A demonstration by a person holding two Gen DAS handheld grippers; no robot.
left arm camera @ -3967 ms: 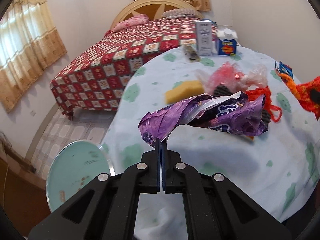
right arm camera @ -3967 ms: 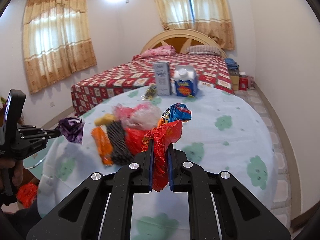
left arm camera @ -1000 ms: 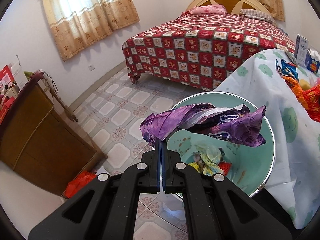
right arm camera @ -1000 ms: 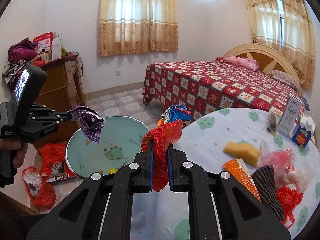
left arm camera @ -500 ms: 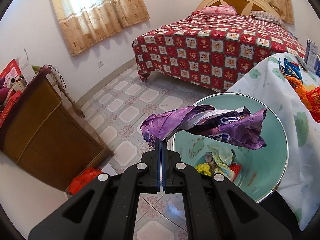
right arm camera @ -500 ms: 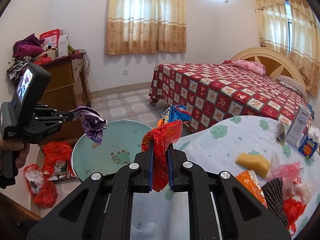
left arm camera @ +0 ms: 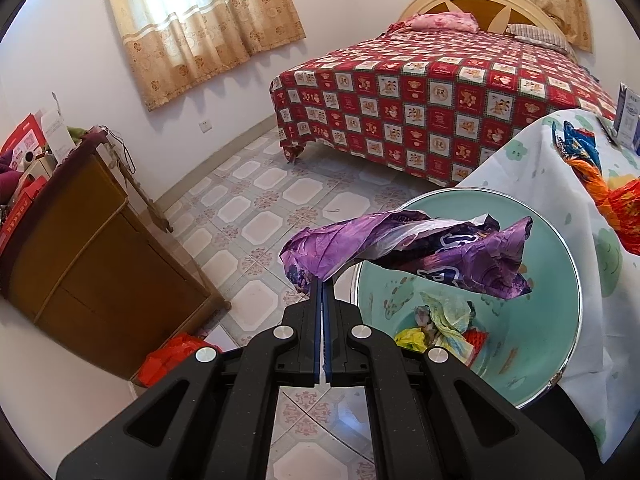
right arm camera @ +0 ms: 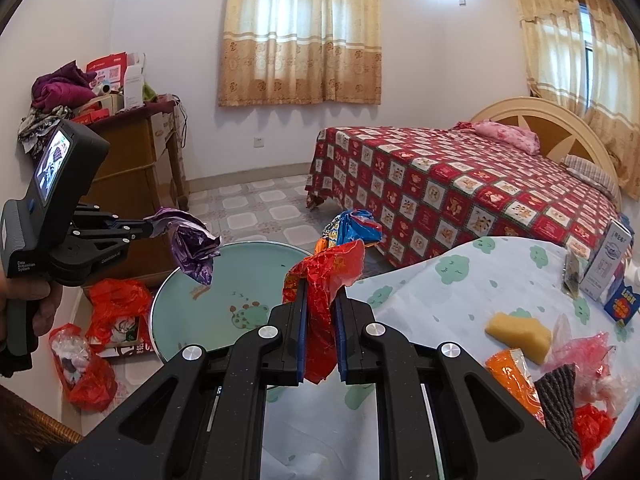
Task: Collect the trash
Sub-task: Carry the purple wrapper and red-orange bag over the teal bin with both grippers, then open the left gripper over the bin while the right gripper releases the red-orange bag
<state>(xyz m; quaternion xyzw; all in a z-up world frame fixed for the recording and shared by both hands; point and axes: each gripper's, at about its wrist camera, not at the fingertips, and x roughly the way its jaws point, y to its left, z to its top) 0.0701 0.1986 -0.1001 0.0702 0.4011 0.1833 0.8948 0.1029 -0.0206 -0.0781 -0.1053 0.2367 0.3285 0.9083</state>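
1. Left wrist view: the left gripper (left arm camera: 322, 284) is seen at lower centre, clenched on one end of a crumpled purple wrapper (left arm camera: 408, 254). The wrapper is held in the air over the near rim of a teal bin (left arm camera: 560, 264) at right of centre, apart from it. Crumpled trash (left arm camera: 440, 326) is seen lying at the bottom of the bin. The cloth-covered counter (left arm camera: 532, 172) is seen at the right edge, just beside the bin.

2. Right wrist view: the right gripper (right arm camera: 320, 292) is seen at lower centre, clamped on a red wrapper (right arm camera: 324, 280), with a blue wrapper (right arm camera: 356, 228) bunched above it. Both are held above the counter's (right arm camera: 460, 280) left edge, beside the bin (right arm camera: 192, 300). At left, the left gripper (right arm camera: 154, 229) is gripped by a hand (right arm camera: 38, 300), the purple wrapper (right arm camera: 194, 250) hanging over the bin's left rim. A sponge (right arm camera: 518, 330) and more wrappers (right arm camera: 560, 368) are seen on the counter at lower right.
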